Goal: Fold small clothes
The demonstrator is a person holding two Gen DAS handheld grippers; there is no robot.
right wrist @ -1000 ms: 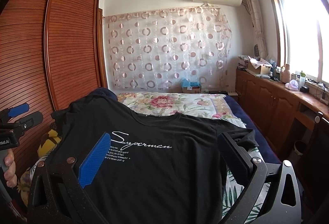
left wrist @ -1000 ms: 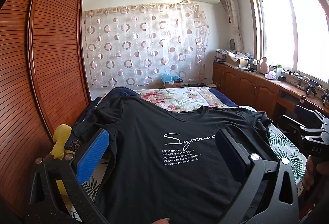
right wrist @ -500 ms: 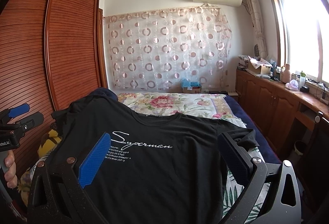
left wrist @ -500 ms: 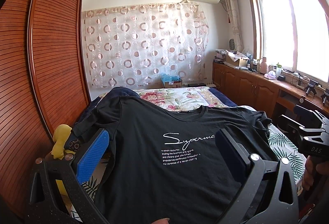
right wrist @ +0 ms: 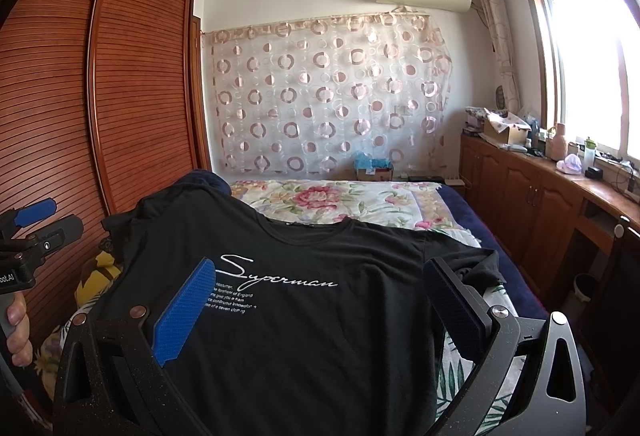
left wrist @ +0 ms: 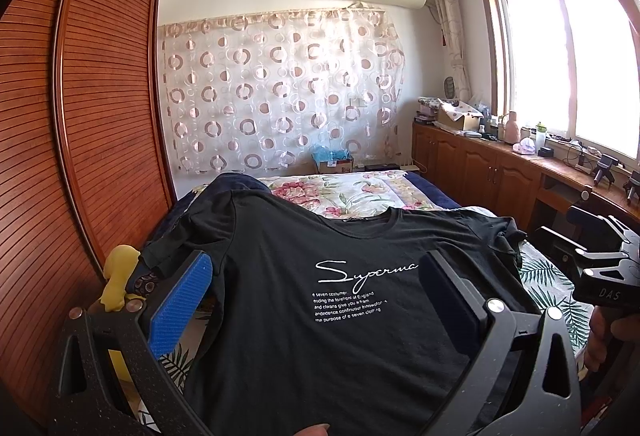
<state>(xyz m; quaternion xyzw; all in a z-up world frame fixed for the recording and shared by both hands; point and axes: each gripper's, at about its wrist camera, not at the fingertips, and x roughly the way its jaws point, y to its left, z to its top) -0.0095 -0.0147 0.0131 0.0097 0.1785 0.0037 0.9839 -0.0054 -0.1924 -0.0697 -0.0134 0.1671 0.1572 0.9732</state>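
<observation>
Since the black T-shirt (left wrist: 320, 316) lies face up and spread across the near end of the bed (left wrist: 352, 191), with its collar toward the far wall and its hem toward the person, both tools are held back at the hem side, which I judge to be the starting stance for a first fold. The left gripper (left wrist: 316, 300) hangs above the left half of the shirt with its 2 fingers spread wide and nothing between them; its blue pad (left wrist: 180, 310) sits over the left edge of the cloth, near the sleeve. The right gripper (right wrist: 320, 304) is just as wide open and also holds nothing, its fingers bracketing the right half of the chest. Whether either one touches the fabric cannot be told from these views. Each wrist camera catches the other tool at its frame edge, so the 2 are side by side, apart by roughly the shirt's width.

The shirt is plain black with a white script word and small lines of print on the chest. Its body looks fairly flat, though the right sleeve (right wrist: 480, 268) is bunched and the left sleeve droops off toward a yellow soft toy (left wrist: 118, 276) beside the wooden wardrobe (left wrist: 100, 115). Folding has not begun; the sleeves would likely need smoothing or tucking first
</observation>
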